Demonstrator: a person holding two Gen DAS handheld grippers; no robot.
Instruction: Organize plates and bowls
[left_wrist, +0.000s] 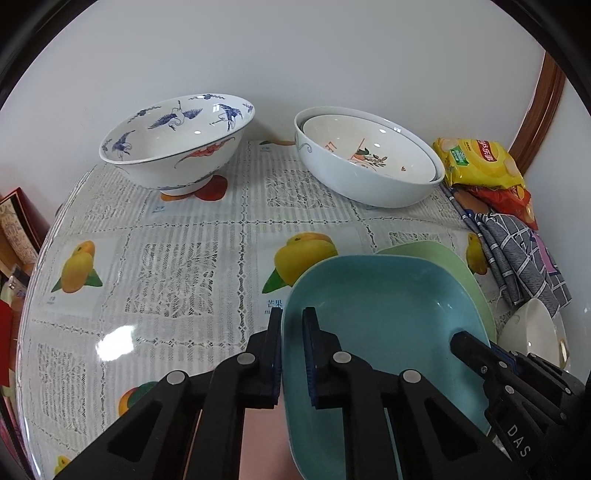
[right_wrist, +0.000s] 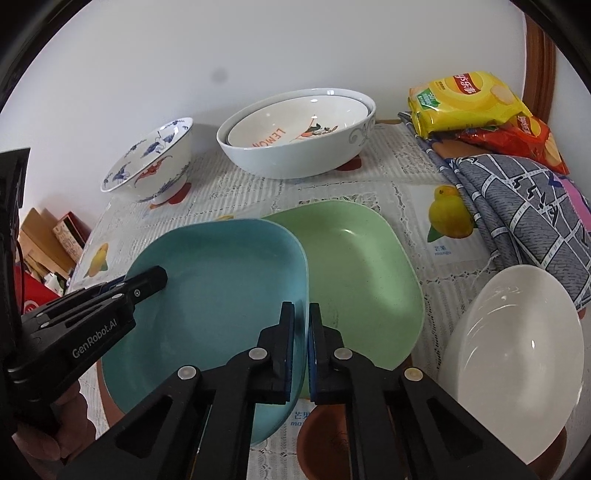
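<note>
Now both grippers clamp the blue plate (right_wrist: 221, 295) at opposite rims. Left gripper (left_wrist: 291, 325): jaws narrow, pinched on the plate's left rim, one finger outside, one inside. Right gripper (right_wrist: 301, 321): jaws narrow, pinched on the plate's right rim, at the lower centre of the right wrist view. No earlier picture to compare.

Blue plate sits at lower centre of both views, overlapping the left part of the green plate (right_wrist: 362, 266), which lies on the table (left_wrist: 184, 240). Whether the blue plate rests on the green one or is lifted off it, cannot tell.

Upper left of the left view: a crane-painted bowl (left_wrist: 177, 140) standing upright on its foot. Right of it, near the wall: a large white bowl (left_wrist: 369, 184) with a lemon-print bowl (left_wrist: 369, 147) nested inside. Plain white bowl (right_wrist: 517, 350) at lower right of the right view, just beside the green plate.

Right edge: yellow snack bag (right_wrist: 465, 99) on a red bag (right_wrist: 517, 140), and a grey checked cloth (right_wrist: 517, 214) below them. Tablecloth printed with mangoes.
</note>
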